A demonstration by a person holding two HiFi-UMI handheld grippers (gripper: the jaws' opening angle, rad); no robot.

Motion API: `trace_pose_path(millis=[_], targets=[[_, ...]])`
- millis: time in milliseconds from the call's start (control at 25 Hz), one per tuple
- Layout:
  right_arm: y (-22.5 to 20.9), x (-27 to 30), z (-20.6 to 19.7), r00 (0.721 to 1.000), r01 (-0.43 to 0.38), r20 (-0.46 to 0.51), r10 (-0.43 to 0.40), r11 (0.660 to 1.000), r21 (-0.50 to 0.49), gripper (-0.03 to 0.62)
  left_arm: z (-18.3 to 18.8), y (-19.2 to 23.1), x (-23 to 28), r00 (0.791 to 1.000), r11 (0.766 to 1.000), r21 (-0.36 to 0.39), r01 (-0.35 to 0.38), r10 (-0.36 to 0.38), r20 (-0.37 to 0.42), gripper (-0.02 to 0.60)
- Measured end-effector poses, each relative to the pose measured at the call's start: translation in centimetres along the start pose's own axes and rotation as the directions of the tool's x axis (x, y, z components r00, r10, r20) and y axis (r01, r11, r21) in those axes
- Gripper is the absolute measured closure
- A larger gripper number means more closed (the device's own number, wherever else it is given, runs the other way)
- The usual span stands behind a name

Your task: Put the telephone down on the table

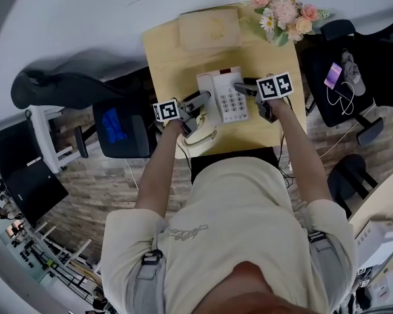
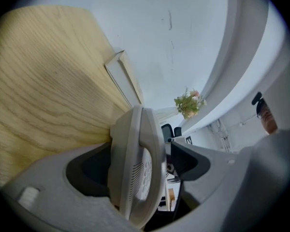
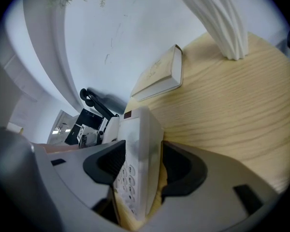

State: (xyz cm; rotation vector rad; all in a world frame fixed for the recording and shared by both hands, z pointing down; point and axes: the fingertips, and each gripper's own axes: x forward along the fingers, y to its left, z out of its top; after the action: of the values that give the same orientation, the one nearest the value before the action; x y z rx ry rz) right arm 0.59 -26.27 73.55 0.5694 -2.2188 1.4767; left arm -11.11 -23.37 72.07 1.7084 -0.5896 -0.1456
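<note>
A beige push-button telephone (image 1: 224,97) is over the middle of the light wooden table (image 1: 167,57); whether it touches the top, I cannot tell. My left gripper (image 1: 202,99) is shut on its left side, where the handset lies. In the left gripper view the jaws clamp that curved white edge of the telephone (image 2: 135,163). My right gripper (image 1: 245,87) is shut on the right edge, and the right gripper view shows the keypad side of the telephone (image 3: 137,153) between the dark pads (image 3: 104,166). The coiled cord (image 1: 200,136) hangs by the table's near edge.
A flat wooden box (image 1: 209,28) lies at the table's far side, a bunch of flowers (image 1: 283,12) at its far right corner. A dark chair (image 1: 121,126) stands left of the table. Another chair (image 1: 344,77) on the right holds a mobile phone (image 1: 332,75).
</note>
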Motion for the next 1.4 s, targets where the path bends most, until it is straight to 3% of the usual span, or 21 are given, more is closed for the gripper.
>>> trace_pose_path(millis=[120,240,360,560,720,760,800,840,960,1040,1160,1320,1400], targets=[[0.6,-1.6,0.3,0.999,0.033,0.033,-0.032,0.998,-0.045,0.37,1.1,-0.6,-1.4,0.996,1.0,-0.016,0.022,-0.02,0.085,0.202],[1.5,-3.5,0.5,0.994,0.095,0.067,-0.087,0.988,-0.118,0.37,1.7,-0.6,-3.4,0.993,0.996,0.071,-0.052,0.044,0.107,0.202],[3.3,-5.4,0.6,0.988,0.14,0.09,-0.123,0.967,-0.214,0.372,1.8,-2.3,-4.8,0.992,0.982,0.172,-0.078,0.059,0.109,0.202],[7.1,-7.7,1.2,0.982,0.17,0.131,-0.133,0.927,-0.333,0.373,0.8,-6.5,-5.8,0.995,0.921,0.377,-0.099,0.082,0.059,0.202],[10.8,-8.9,1.7,0.977,0.171,0.186,-0.106,0.911,-0.376,0.411,1.7,-10.8,-7.2,0.991,0.869,0.481,-0.118,0.07,0.116,0.221],[11.8,-9.1,1.9,0.975,0.172,0.2,-0.099,0.905,-0.388,0.433,2.1,-11.9,-7.7,0.988,0.852,0.508,-0.131,0.067,0.142,0.29],[12.9,-9.4,2.1,0.973,0.174,0.214,-0.092,0.898,-0.403,0.448,2.6,-13.1,-8.2,0.984,0.831,0.538,-0.142,0.061,0.166,0.403],[13.9,-9.6,2.3,0.97,0.176,0.228,-0.084,0.89,-0.421,0.456,2.9,-14.3,-8.7,0.982,0.809,0.57,-0.145,0.047,0.182,0.463],[17.0,-10.5,3.4,0.958,0.19,0.281,-0.057,0.86,-0.474,0.518,3.6,-18.0,-9.6,0.981,0.75,0.649,-0.125,-0.003,0.193,0.536],[18.8,-11.2,4.1,0.949,0.2,0.313,-0.039,0.843,-0.499,0.568,4.0,-19.8,-10.1,0.979,0.721,0.68,-0.134,-0.011,0.205,0.56],[21.4,-12.1,5.2,0.935,0.208,0.353,-0.008,0.82,-0.533,0.591,4.5,-21.7,-10.8,0.976,0.669,0.723,-0.173,0.015,0.219,0.565],[24.5,-13.3,6.5,0.914,0.244,0.406,0.016,0.778,-0.579,0.591,5.5,-24.2,-12.1,0.966,0.541,0.802,-0.254,0.093,0.243,0.565],[26.1,-14.2,7.1,0.9,0.271,0.436,0.023,0.753,-0.6,0.592,6.3,-26.2,-12.6,0.957,0.491,0.824,-0.285,0.104,0.269,0.565]])
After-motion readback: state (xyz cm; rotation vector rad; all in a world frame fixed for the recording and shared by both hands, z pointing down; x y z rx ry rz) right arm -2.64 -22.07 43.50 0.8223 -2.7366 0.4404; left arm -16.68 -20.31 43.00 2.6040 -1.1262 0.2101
